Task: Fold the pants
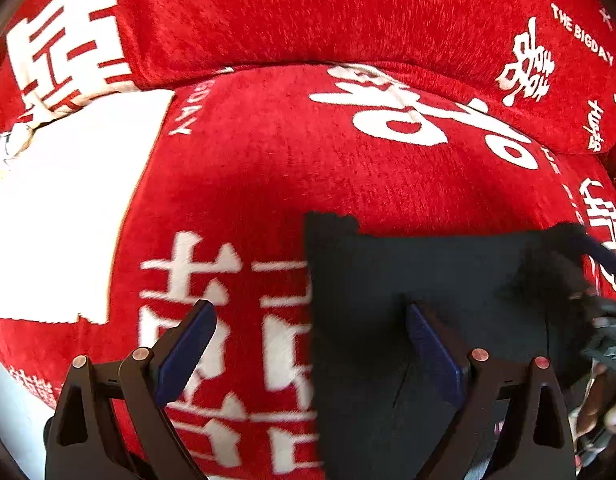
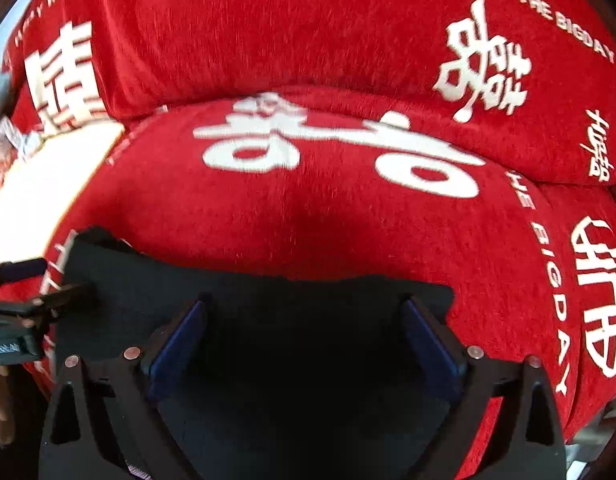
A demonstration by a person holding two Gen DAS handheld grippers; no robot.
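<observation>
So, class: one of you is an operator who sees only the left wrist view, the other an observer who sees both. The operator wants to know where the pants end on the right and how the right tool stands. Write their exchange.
Operator: My view blurs out on the right. Where do the pants end there?
Observer: The pants end in a corner, with the red cover bare beyond it.
Operator: Is the right tool gripping them?
Observer: No. The right tool stands open, both fingers above the dark cloth, nothing pinched.
</observation>
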